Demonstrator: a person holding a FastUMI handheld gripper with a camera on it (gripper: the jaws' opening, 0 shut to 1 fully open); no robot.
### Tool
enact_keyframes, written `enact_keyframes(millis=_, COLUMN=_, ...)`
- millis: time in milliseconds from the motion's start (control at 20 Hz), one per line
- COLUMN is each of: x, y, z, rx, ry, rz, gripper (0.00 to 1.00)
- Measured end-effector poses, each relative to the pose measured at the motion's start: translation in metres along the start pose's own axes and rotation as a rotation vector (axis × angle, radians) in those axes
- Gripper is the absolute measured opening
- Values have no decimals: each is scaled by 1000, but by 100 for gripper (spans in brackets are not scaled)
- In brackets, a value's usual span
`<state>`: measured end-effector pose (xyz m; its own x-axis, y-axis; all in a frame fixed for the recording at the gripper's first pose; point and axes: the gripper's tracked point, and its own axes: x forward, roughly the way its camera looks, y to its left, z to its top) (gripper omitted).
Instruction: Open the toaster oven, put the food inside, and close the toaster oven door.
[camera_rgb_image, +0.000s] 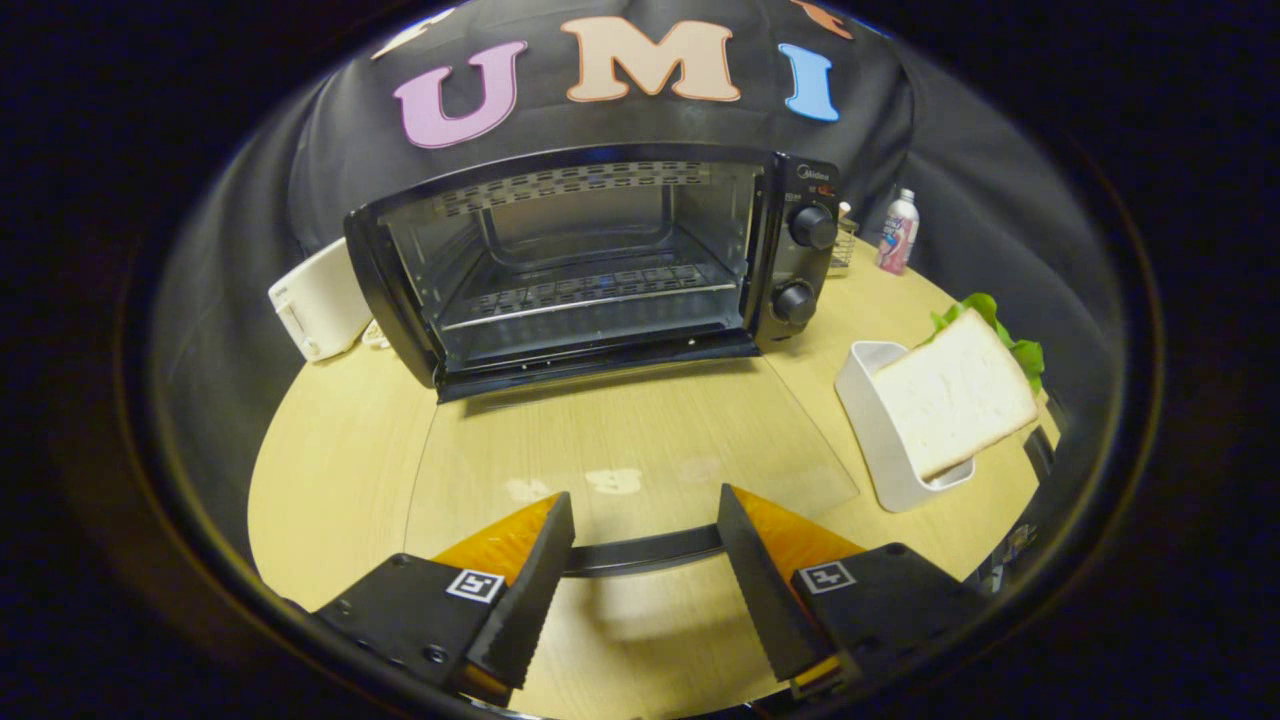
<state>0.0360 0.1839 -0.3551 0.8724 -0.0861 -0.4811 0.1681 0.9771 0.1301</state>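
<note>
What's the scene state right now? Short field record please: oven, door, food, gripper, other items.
oven: toaster oven at the back of the table, cavity empty, rack in place
door: glass door folded down flat, its handle between the fingers
food: bread slice leaning in a white holder, beside the oven
gripper: gripper open, fingers either side of the handle, not pressing it
other: white toaster, bottle, lettuce

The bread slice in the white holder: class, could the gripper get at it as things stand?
Probably yes. The gripper is open and empty over the lowered oven door's handle, and the bread slice stands up out of its white holder with bare table between.
</note>
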Motion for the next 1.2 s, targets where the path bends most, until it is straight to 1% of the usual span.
enact_keyframes(millis=200, x=-17, y=-2, z=8, rx=-28, ry=32, rz=55, gripper=91)
enact_keyframes(millis=400, x=-40, y=-28, z=31, rx=48, ry=-3, rz=104, gripper=90)
enact_keyframes(millis=550, x=-53, y=-71, z=58, rx=111, ry=-55, rz=110, gripper=90)
enact_keyframes(millis=800, x=-66, y=-171, z=99, rx=180, ry=-164, rz=71, gripper=90)
enact_keyframes(millis=900, x=-67, y=-202, z=111, rx=224, ry=-195, rz=61, gripper=90)
enact_keyframes(millis=1050, x=-67, y=-234, z=124, rx=323, ry=-240, rz=79, gripper=89)
enact_keyframes(millis=1200, x=-55, y=-257, z=118, rx=388, ry=-231, rz=91, gripper=88)
